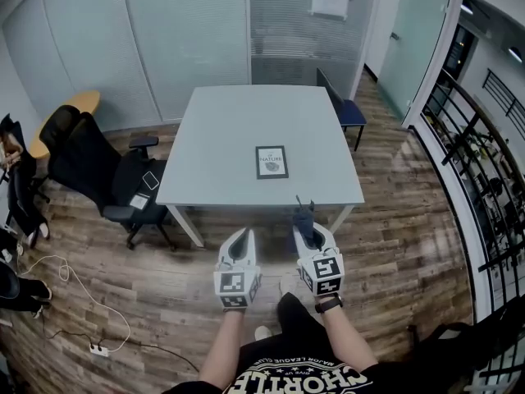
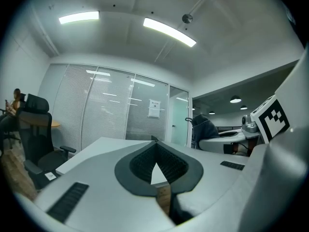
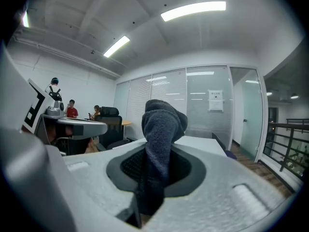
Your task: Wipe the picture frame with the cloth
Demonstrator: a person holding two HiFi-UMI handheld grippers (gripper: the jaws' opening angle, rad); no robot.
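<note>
A small dark-framed picture frame (image 1: 271,162) lies flat on the light grey table (image 1: 221,138), near its front edge. Both grippers hang in front of the table, over the wooden floor and short of the frame. My left gripper (image 1: 244,236) is shut with nothing in it; in the left gripper view its jaws (image 2: 155,149) meet at the tips. My right gripper (image 1: 305,230) is shut on a dark grey cloth (image 1: 303,214). In the right gripper view the cloth (image 3: 161,129) stands up bunched from between the jaws of the gripper (image 3: 157,153).
Black office chairs (image 1: 90,167) stand left of the table, a blue chair (image 1: 349,109) at its far right. A round wooden table (image 1: 70,109) sits far left. Cables and a power strip (image 1: 98,350) lie on the floor. A railing (image 1: 484,162) runs along the right. People (image 3: 72,109) sit in the background.
</note>
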